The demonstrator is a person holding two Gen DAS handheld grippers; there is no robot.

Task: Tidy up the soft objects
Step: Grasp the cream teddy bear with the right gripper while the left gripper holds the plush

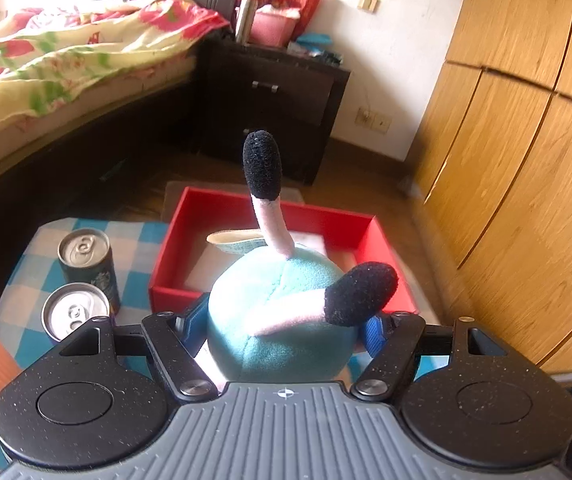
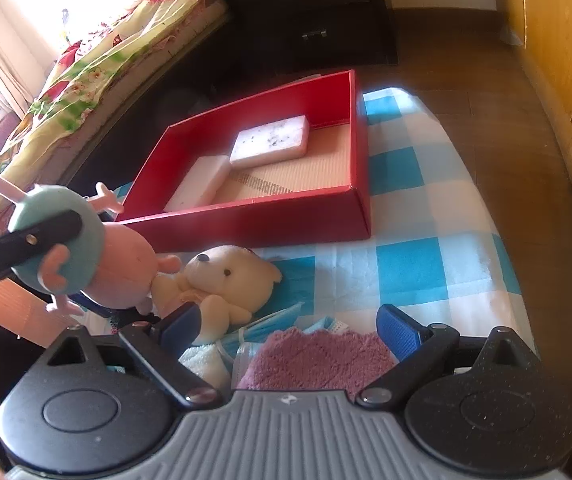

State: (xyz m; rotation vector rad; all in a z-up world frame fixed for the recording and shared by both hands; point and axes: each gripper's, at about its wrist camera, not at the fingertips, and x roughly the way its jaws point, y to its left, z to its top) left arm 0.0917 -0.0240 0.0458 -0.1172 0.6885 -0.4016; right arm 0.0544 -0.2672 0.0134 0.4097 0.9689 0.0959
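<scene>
A teal plush doll [image 1: 282, 296] with pink legs and black shoes sits between the blue pads of my left gripper [image 1: 286, 328], which is shut on its body. In the right wrist view the doll [image 2: 62, 272] hangs above the table's left edge, with a black left finger [image 2: 34, 238] across it. Behind it stands the red box [image 2: 270, 220], holding two pale sponges [image 2: 272, 142]. My right gripper [image 2: 288, 320] is open over a purple cloth [image 2: 318, 356] and a blue face mask [image 2: 270, 322]. A cream teddy bear [image 2: 226, 276] lies by its left finger.
Two drink cans [image 1: 86, 256] stand on the blue-checked tablecloth [image 1: 142, 240], left of the red box [image 1: 270, 204]. A white fluffy cloth [image 2: 206, 360] lies under the bear. A bed [image 1: 66, 60], a dark nightstand [image 1: 274, 100] and a wooden wardrobe [image 1: 506, 120] surround the table.
</scene>
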